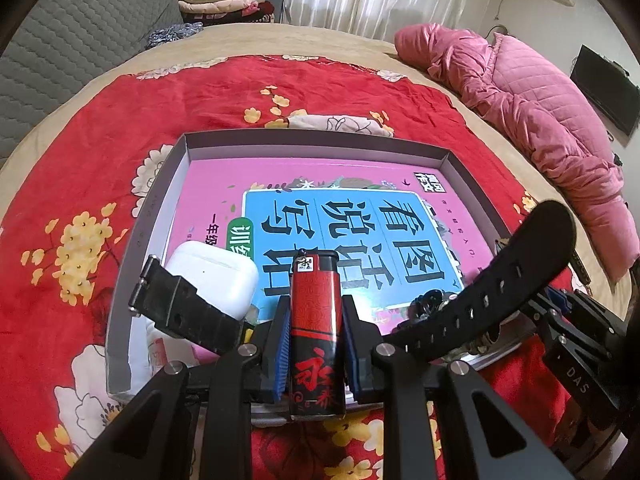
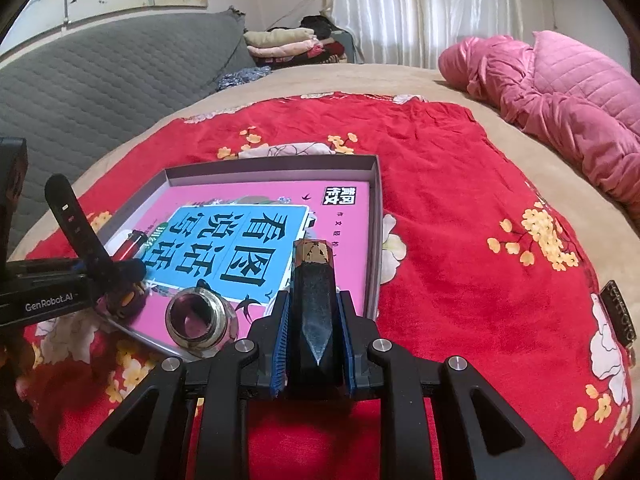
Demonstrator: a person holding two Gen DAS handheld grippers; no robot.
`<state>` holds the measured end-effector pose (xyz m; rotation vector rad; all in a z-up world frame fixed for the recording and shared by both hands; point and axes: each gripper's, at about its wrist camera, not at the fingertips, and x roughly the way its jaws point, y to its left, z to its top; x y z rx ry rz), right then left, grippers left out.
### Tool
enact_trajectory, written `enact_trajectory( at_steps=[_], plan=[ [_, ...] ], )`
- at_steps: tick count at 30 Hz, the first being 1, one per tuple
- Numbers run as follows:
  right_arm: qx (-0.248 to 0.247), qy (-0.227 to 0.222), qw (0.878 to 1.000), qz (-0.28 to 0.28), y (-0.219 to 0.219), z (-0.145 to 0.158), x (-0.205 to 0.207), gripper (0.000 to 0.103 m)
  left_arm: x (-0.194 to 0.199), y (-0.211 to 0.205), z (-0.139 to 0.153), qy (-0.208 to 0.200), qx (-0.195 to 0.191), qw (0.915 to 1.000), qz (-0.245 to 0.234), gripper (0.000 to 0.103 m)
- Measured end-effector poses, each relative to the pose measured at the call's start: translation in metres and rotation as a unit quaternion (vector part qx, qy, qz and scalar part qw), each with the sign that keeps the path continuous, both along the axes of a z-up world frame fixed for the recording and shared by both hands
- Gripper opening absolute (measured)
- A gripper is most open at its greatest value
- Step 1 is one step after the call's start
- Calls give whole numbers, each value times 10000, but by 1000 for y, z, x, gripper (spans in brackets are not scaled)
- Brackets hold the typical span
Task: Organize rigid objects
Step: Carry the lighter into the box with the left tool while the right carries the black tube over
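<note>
Red lighter [image 1: 316, 332] clamped in left hand-held gripper [image 1: 314, 344]; "GenRobot.AI" label; right hand-held gripper [image 2: 314, 344] grips black bottle [image 2: 314, 312].

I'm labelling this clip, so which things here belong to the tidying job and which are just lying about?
Belongs to the job:
- grey tray
- pink book
- red lighter, in left gripper
- black faceted object, in right gripper
- white earbud case
- watch
- glass bottle

Lying about:
- pink quilted coat
- folded clothes
</note>
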<state>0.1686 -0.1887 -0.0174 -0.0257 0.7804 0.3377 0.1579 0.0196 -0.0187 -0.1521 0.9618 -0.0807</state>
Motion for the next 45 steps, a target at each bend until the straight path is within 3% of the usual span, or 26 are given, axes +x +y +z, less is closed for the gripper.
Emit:
enact_trajectory(
  at_steps=[26, 37, 45],
  plan=[
    [317, 81, 9994, 59, 2, 1, 4, 24, 12, -5, -5, 120, 35, 9999, -29, 23],
    [348, 50, 9994, 73, 1, 3, 1, 26, 26, -10, -5, 524, -3, 9985, -151, 23],
    [398, 73, 9992, 61, 1, 3, 2, 26, 28, -11, -5, 575, 15, 9982, -189, 23]
  ],
)
